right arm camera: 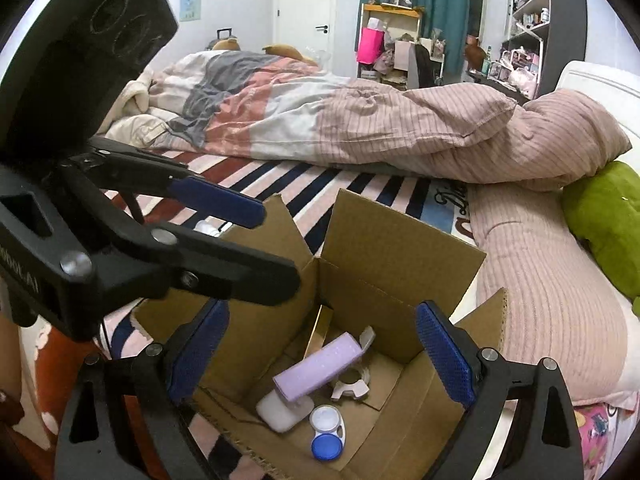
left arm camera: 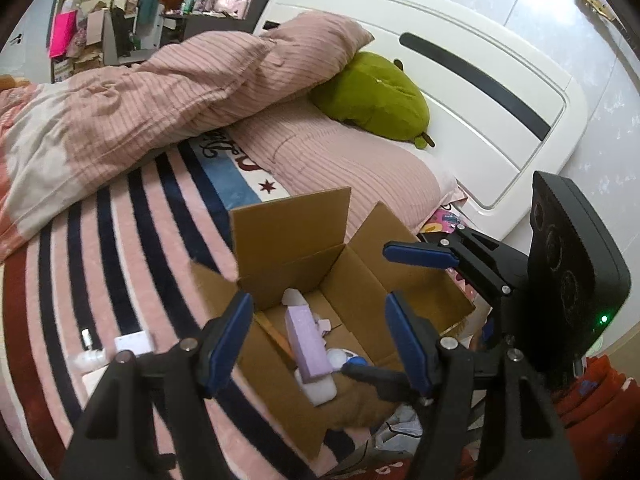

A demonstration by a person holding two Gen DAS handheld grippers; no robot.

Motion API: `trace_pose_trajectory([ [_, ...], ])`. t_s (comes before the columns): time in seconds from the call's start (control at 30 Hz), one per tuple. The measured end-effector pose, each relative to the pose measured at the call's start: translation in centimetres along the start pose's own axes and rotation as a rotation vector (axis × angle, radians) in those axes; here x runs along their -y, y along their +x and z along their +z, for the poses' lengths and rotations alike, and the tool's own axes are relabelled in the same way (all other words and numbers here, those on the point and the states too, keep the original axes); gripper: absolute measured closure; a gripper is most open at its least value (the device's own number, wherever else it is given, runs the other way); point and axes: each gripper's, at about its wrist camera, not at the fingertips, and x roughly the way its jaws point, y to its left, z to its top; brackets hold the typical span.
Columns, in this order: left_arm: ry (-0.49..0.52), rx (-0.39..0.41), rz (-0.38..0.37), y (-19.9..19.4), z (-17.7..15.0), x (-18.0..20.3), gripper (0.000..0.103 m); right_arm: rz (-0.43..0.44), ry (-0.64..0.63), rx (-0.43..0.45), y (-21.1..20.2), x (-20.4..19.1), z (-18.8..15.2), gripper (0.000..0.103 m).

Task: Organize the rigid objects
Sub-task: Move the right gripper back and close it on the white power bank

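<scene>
An open cardboard box [right arm camera: 400,264] is seen standing on a striped blanket [left arm camera: 132,216] on the bed, its flaps raised. Inside it, a lilac rectangular box [right arm camera: 320,364] is propped at a slant, its lower end resting on a white pad-like item [right arm camera: 282,410]. Just beside that, a small white case with 1 blue lid [right arm camera: 327,432] lies on the box floor, and a white ring-shaped part [right arm camera: 352,384] sits behind the lilac box.

The left gripper [left arm camera: 318,344] is held above the near edge of the box, its blue-padded jaws parted with nothing pressed between them. The right gripper [right arm camera: 320,356] is poised over the box opening with jaws spread wide and nothing gripped.

A few small white items [left arm camera: 128,342] are left on the blanket to the left of the box in the left wrist view. A green plush cushion [left arm camera: 372,96] rests against the white headboard [left arm camera: 460,80], beside a pink striped duvet [left arm camera: 180,88].
</scene>
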Motion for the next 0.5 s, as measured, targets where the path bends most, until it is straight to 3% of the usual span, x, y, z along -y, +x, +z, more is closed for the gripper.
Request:
trace_pose_trajectory([
  [0.1,-0.018,0.029,0.021,-2.2,-1.2,-0.7,0.037,-0.006,0.004,0.016,-0.8,-1.0,-0.1,0.003],
  [0.23,-0.040,0.059,0.083,-5.2,-3.1,-2.3,0.037,0.023,-0.002,0.057,-1.7,-3.1,0.5,0.003],
  [0.3,-0.058,0.075,0.121,-6.6,-4.2,-3.7,0.034,0.055,-0.034,0.072,-1.9,-4.9,1.4,0.003],
  [0.37,-0.082,0.092,0.169,-7.9,-5.3,-5.4,0.028,0.030,-0.063,0.073,-1.5,-6.8,2.6,0.001],
  [0.5,-0.137,0.111,0.245,-9.9,-7.9,-9.4,0.027,0.068,-0.106,0.107,0.3,-10.8,4.7,0.000],
])
